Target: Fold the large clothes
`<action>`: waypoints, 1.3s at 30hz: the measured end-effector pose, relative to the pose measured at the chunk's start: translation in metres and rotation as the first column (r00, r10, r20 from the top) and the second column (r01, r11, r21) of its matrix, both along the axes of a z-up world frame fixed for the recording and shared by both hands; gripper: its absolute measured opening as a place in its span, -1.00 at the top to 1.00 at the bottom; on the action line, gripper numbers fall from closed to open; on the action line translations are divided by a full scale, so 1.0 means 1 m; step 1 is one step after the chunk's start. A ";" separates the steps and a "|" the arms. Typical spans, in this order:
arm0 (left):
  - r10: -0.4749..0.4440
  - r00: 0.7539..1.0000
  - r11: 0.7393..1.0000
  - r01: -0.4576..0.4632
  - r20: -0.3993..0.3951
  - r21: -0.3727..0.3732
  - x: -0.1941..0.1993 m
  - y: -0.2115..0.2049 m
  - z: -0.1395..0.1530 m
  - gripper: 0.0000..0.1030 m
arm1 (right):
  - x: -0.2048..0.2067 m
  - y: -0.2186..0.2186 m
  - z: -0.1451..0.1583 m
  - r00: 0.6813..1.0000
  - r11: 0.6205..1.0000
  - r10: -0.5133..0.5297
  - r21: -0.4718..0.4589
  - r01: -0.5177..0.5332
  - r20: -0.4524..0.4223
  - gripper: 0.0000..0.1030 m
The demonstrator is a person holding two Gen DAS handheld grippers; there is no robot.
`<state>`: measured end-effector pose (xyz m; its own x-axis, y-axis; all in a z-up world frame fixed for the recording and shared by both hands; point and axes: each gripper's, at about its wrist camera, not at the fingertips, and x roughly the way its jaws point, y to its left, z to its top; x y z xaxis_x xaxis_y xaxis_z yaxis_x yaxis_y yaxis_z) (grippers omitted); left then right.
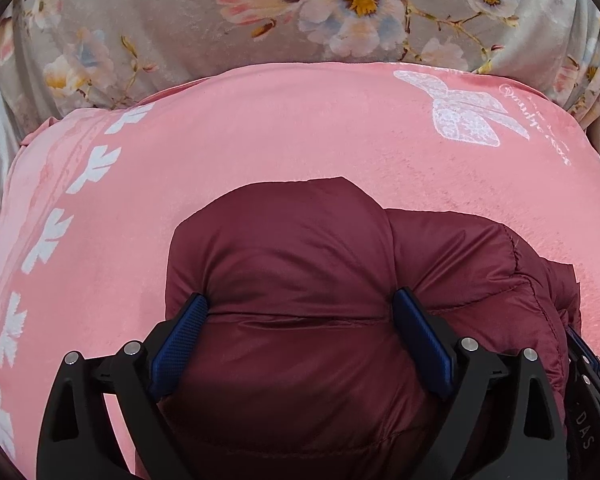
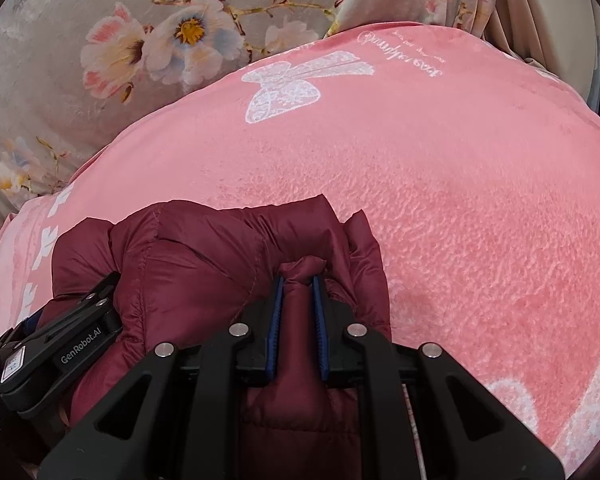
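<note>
We have the maroon puffer jacket (image 1: 284,264) lying bunched on the pink blanket (image 1: 260,128), at 6 o'clock in both views. Our left gripper (image 1: 300,312) stands spread wide, its blue fingers (image 1: 180,336) straddling a puffed fold of the jacket, resting against its sides without pinching it. Our right gripper (image 2: 298,280) is clenched on a narrow ridge of the jacket (image 2: 204,256), which pokes out past the fingers (image 2: 275,320).

The right view shows the left gripper's black body (image 2: 76,332) at 8 o'clock, lying on the jacket. The left view catches only a sliver of the right gripper (image 1: 588,384) at 4 o'clock.

Both grippers tilt down toward the blanket; a floral quilt (image 1: 180,12) lies beyond at 12 o'clock.
</note>
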<state>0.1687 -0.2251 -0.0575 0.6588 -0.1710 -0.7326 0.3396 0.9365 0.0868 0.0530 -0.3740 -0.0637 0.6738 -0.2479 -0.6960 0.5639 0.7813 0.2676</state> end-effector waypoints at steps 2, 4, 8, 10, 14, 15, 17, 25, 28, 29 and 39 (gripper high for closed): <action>0.001 1.000 1.000 -0.001 0.005 0.003 0.000 0.000 -0.001 -0.79 | 0.000 0.000 -0.001 1.000 1.000 -0.002 -0.002 0.002 0.003 0.76; 0.003 1.000 1.000 -0.003 0.009 0.006 0.000 -0.001 -0.002 -0.80 | 0.001 0.000 -0.002 1.000 1.000 -0.004 -0.002 0.004 0.007 0.76; 0.010 1.000 1.000 -0.010 0.014 0.015 0.001 -0.003 -0.003 -0.81 | 0.002 0.000 -0.002 1.000 1.000 -0.005 0.005 0.005 0.016 0.76; 0.010 1.000 1.000 -0.011 0.012 0.011 0.002 -0.002 -0.002 -0.81 | 0.001 0.000 -0.002 1.000 1.000 -0.004 0.006 0.004 0.017 0.75; 0.007 1.000 1.000 -0.007 -0.016 0.005 0.001 0.003 0.001 -0.81 | -0.006 -0.007 -0.001 0.998 0.997 0.019 0.076 -0.023 0.060 0.71; 0.000 0.999 1.000 0.000 -0.043 -0.001 -0.002 0.010 0.005 -0.81 | -0.014 -0.012 0.001 0.997 0.993 0.021 0.112 -0.030 0.075 0.71; -0.010 0.997 0.999 0.007 -0.078 -0.042 -0.012 0.027 0.015 -0.81 | -0.046 -0.015 0.013 0.993 0.988 0.005 0.152 -0.023 0.115 0.51; -0.046 0.970 0.987 0.008 -0.241 -0.158 -0.060 0.097 0.018 -0.80 | -0.128 -0.007 0.006 0.991 0.952 0.057 0.294 -0.090 0.120 0.02; -0.049 0.959 0.982 -0.004 -0.279 -0.188 -0.065 0.111 0.011 -0.80 | -0.138 -0.003 -0.006 0.985 0.910 0.081 0.392 -0.136 0.152 -0.16; -0.052 0.952 0.975 -0.017 -0.302 -0.221 -0.067 0.119 0.008 -0.80 | -0.138 -0.002 -0.012 0.984 0.894 0.089 0.423 -0.147 0.153 -0.17; -0.162 0.907 0.932 0.012 -0.387 -0.362 -0.076 0.120 -0.009 -0.66 | -0.120 0.018 -0.022 0.979 0.885 0.131 0.427 -0.186 0.154 -0.18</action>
<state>0.0927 -0.1052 -0.0667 0.2882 -0.5034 -0.8146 0.3560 0.8460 -0.3969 -0.0668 -0.3558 -0.0857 0.7619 0.1796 -0.6223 0.3856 0.6462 0.6586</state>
